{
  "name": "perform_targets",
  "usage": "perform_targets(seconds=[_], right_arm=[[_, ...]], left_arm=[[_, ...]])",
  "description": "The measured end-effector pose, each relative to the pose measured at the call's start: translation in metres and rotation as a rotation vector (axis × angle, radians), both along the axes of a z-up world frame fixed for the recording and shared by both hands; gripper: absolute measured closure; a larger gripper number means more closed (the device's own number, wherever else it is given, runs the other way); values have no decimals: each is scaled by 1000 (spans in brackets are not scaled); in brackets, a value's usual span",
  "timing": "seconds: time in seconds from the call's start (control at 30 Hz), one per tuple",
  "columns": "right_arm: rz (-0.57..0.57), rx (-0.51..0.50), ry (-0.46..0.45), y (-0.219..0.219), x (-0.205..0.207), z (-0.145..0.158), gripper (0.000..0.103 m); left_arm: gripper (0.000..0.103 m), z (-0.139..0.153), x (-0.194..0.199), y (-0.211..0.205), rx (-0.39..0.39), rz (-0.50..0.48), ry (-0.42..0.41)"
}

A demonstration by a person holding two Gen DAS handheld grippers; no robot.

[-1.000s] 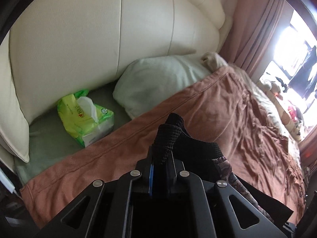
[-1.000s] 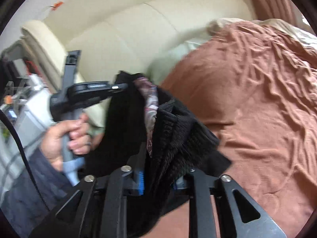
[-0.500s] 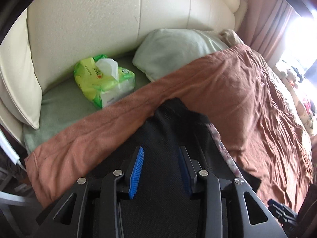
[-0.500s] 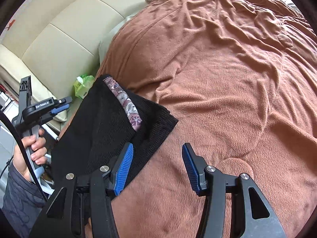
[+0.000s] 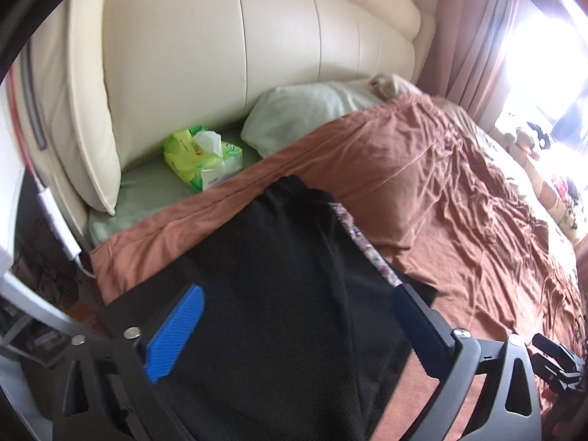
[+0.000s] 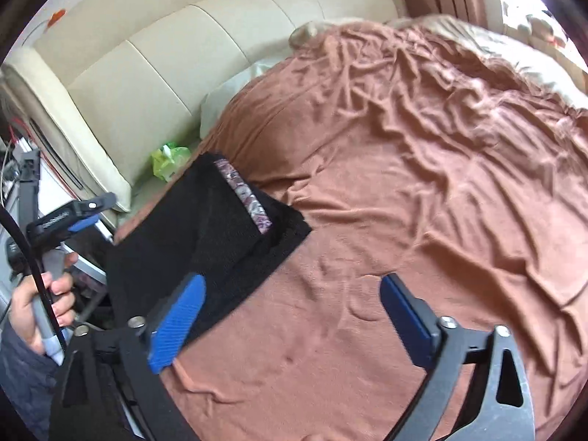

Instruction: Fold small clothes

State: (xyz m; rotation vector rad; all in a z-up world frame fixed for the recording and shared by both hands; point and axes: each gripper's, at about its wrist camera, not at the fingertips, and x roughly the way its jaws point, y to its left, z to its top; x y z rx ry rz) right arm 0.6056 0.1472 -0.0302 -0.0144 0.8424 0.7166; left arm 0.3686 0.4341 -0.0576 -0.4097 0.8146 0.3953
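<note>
The left wrist view looks forward and down along the left hand-held gripper [image 5: 294, 316], close above a black garment [image 5: 279, 294] on a bed covered by a brown blanket [image 5: 459, 191], facing the cream padded headboard [image 5: 228, 55] and a green tissue pack [image 5: 202, 158]. The right wrist view looks along the right hand-held gripper [image 6: 290, 305] from farther right and a little higher, angled across the blanket [image 6: 422, 183]. Both views share the garment [image 6: 191, 228], headboard [image 6: 165, 58], tissue pack [image 6: 169, 158] and blanket. The right view also catches the left hand-held gripper [image 6: 84, 217] at its left edge.
</note>
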Motion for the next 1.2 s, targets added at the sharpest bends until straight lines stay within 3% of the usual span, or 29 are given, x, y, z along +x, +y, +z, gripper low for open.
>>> perform_targets(seconds=[0.13, 0.67, 1.2], right_arm=[[-12, -27, -21, -18, -22, 14, 0], [-103, 7, -85, -122, -100, 81, 0], [-182, 35, -152, -223, -183, 118, 0]], left_arm=[[0, 10, -19, -30, -30, -5, -21], [0, 68, -80, -124, -4, -78, -106], [0, 102, -129, -225, -9, -221, -178]])
